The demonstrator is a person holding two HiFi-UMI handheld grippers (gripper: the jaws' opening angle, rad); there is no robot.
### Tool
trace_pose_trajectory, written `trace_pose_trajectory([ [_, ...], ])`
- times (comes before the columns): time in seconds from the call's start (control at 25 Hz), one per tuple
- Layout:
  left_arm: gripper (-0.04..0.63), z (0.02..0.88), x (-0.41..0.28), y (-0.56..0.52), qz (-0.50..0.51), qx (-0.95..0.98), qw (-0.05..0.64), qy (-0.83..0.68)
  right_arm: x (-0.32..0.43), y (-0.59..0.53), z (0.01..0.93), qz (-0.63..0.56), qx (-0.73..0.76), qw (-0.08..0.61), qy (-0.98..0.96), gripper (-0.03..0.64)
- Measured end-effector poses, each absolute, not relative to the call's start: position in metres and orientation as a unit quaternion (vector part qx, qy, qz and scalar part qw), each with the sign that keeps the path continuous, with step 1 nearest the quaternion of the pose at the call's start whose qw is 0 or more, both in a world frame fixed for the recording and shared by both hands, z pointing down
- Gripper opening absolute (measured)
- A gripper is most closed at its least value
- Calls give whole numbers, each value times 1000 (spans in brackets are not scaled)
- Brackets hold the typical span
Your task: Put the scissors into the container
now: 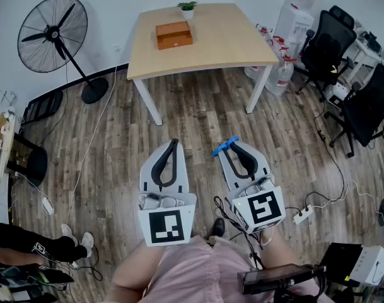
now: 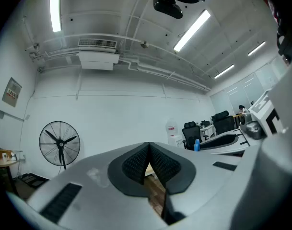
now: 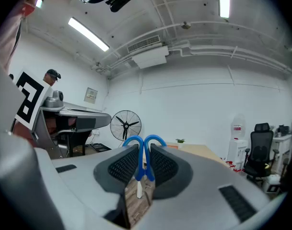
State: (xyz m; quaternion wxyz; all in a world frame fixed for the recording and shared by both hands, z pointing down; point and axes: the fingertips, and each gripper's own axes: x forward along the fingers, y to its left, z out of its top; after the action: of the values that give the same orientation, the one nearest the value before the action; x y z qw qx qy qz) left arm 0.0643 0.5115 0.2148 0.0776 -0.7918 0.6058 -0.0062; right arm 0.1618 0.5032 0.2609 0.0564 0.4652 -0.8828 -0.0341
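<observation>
The blue-handled scissors (image 3: 141,161) are clamped in the right tongs (image 1: 233,144) for carrying to the brown wooden box (image 1: 174,35) on the pale surface (image 1: 223,43), while the left tongs (image 1: 174,143) are pressed together, empty.

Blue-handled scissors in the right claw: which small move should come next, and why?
Probably carry the right claw forward toward the brown wooden box on the light wooden table: the claw grips the blue-handled scissors, but the box stands far ahead.

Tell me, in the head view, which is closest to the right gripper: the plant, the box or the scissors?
1. The scissors, held in the right gripper itself.
2. The box, on the table ahead.
3. The plant, at the table's far edge.
</observation>
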Motion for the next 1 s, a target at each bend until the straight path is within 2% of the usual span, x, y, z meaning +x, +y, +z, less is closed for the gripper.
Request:
trace_pose_trajectory([
  [0.52, 5, 221, 91, 511, -15, -779, 78, 622, 191, 496, 260, -31, 452, 38, -891, 80],
  [1.0, 5, 245, 95, 483, -29, -754, 56, 654, 202, 457, 277, -33, 425, 59, -902, 80],
])
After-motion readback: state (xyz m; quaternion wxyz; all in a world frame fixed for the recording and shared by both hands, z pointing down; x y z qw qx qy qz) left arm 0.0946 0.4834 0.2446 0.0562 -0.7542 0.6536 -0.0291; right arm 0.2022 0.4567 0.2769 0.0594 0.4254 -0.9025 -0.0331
